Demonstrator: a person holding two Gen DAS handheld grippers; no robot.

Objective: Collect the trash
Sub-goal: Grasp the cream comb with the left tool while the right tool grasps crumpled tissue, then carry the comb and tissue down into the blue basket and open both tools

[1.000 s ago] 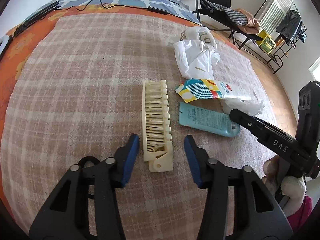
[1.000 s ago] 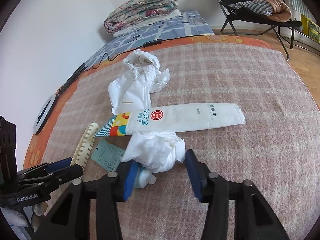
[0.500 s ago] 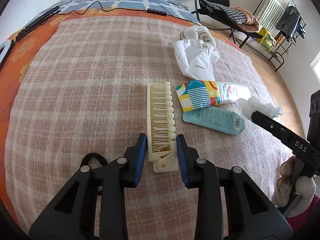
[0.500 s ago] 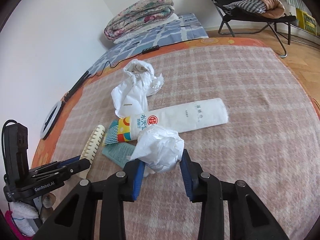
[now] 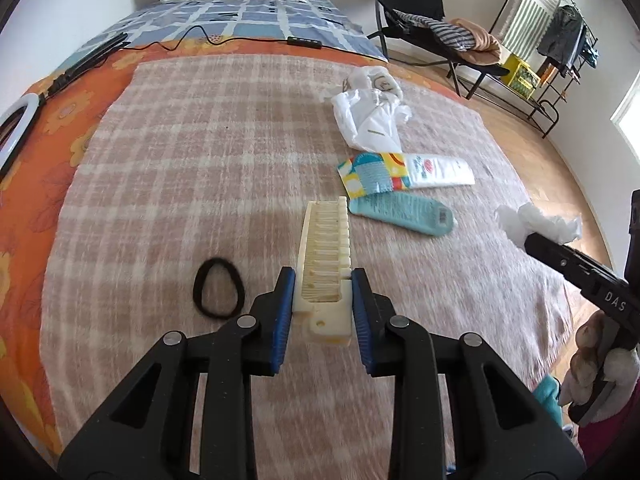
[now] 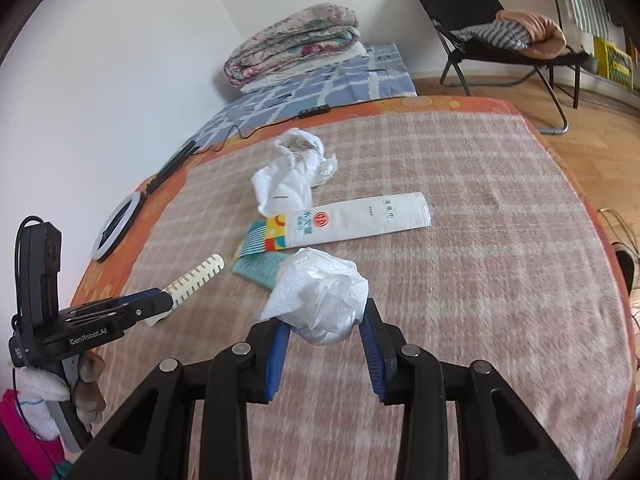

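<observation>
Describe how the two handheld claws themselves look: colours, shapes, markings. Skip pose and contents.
Both match: the left claw and right claw have angular black plastic arms with triangular cut-outs, silver pivot bolts, and ribbed blue pads lining the fingers. Seen from the other camera, the left body reads "GenRobot.AI" in white, with a black cable looping above; the right finger reads "DAS".

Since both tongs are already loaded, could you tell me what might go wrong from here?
1. The left tongs pinch the cream comb only at its near end, so its long free end could pivot or slip out.
2. The crumpled tissue in the right tongs is soft and may work loose.
3. The black hair tie lies apart from the other litter and could be overlooked.
</observation>
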